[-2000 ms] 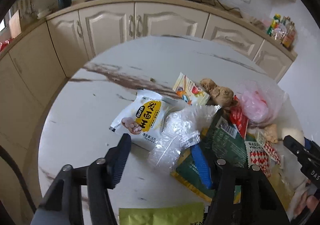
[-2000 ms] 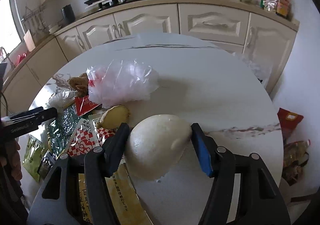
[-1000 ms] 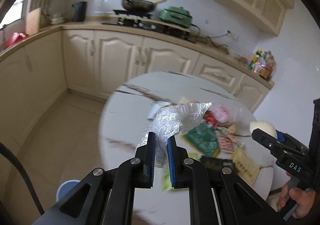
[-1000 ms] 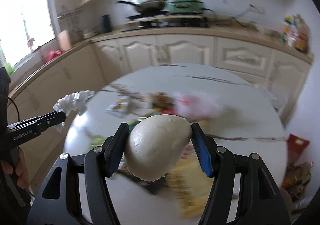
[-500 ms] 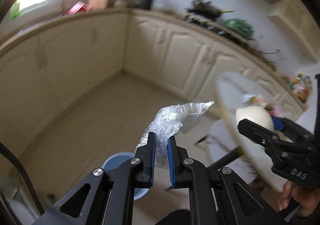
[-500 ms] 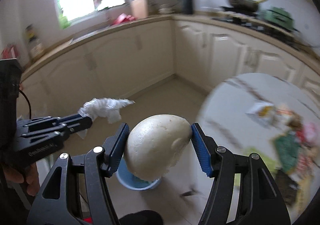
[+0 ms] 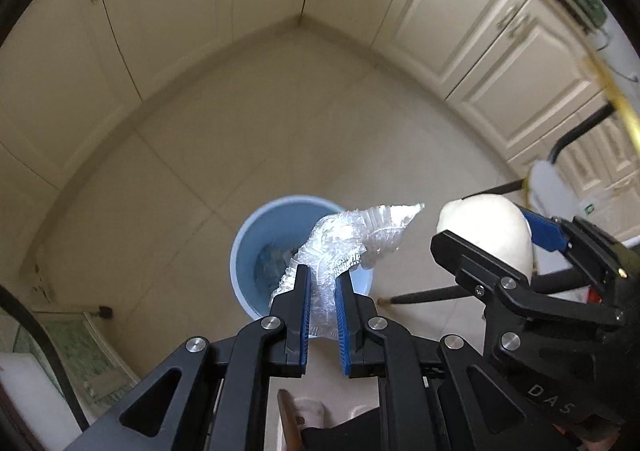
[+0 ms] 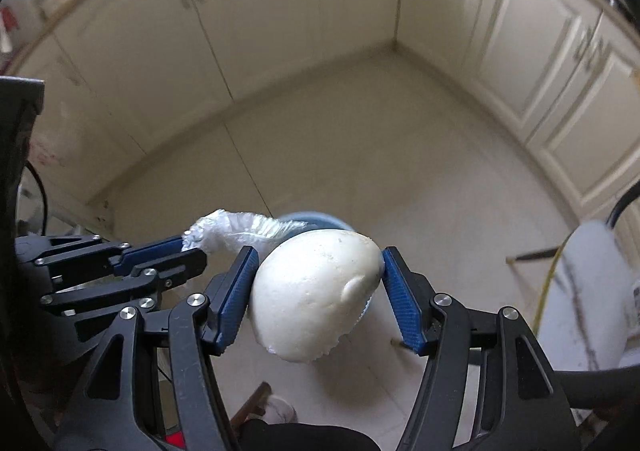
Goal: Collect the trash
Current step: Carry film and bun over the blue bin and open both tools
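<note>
My left gripper (image 7: 322, 275) is shut on a crumpled clear plastic wrapper (image 7: 352, 235) and holds it above a blue trash bin (image 7: 256, 251) on the floor. The bin has some trash inside. My right gripper (image 8: 317, 257) is shut on a white steamed bun (image 8: 316, 295), just right of the left gripper and over the bin's edge (image 8: 316, 218). In the left wrist view the bun (image 7: 488, 231) and right gripper (image 7: 500, 247) sit right of the bin. In the right wrist view the left gripper (image 8: 192, 251) and wrapper (image 8: 236, 229) are at left.
Cream cabinets (image 7: 160, 11) wrap around the tiled floor (image 7: 320, 111) on the far side. The round white table's edge (image 8: 592, 291) and its dark legs (image 7: 424, 295) are at the right. My feet show at the bottom (image 8: 276, 411).
Both grippers have swung away from the table and tipped down toward the floor. The blue bin now lies directly under the wrapper and the bun.
</note>
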Demonstrator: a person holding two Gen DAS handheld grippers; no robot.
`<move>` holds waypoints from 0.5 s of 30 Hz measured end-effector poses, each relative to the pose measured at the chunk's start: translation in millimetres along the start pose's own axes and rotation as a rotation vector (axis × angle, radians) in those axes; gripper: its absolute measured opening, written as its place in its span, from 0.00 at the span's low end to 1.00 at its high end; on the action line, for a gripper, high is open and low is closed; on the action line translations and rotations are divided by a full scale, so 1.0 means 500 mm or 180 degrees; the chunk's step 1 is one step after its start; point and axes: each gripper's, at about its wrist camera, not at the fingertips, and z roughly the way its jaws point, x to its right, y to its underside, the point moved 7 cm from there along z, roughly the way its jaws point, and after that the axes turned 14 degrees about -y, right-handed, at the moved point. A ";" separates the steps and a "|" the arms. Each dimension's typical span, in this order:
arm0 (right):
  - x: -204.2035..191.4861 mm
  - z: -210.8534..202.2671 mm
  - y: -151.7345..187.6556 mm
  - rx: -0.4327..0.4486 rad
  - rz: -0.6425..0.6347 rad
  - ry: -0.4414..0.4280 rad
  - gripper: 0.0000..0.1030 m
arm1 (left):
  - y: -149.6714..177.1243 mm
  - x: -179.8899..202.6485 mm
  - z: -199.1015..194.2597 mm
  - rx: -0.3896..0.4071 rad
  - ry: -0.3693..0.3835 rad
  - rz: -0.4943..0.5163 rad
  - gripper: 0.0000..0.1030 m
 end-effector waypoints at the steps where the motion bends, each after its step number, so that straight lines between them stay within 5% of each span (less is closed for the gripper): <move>1: 0.015 0.025 0.006 -0.0070 0.0080 -0.0025 0.59 | 0.008 -0.003 0.027 -0.0109 -0.0020 0.0009 0.09; 8: 0.095 0.151 0.046 -0.0432 0.0552 -0.0254 0.59 | 0.037 -0.039 0.115 -0.0530 -0.0184 -0.0053 0.22; 15: 0.109 0.191 0.041 -0.0511 0.0667 -0.0426 0.61 | 0.026 -0.060 0.103 -0.0528 -0.0213 -0.0186 0.29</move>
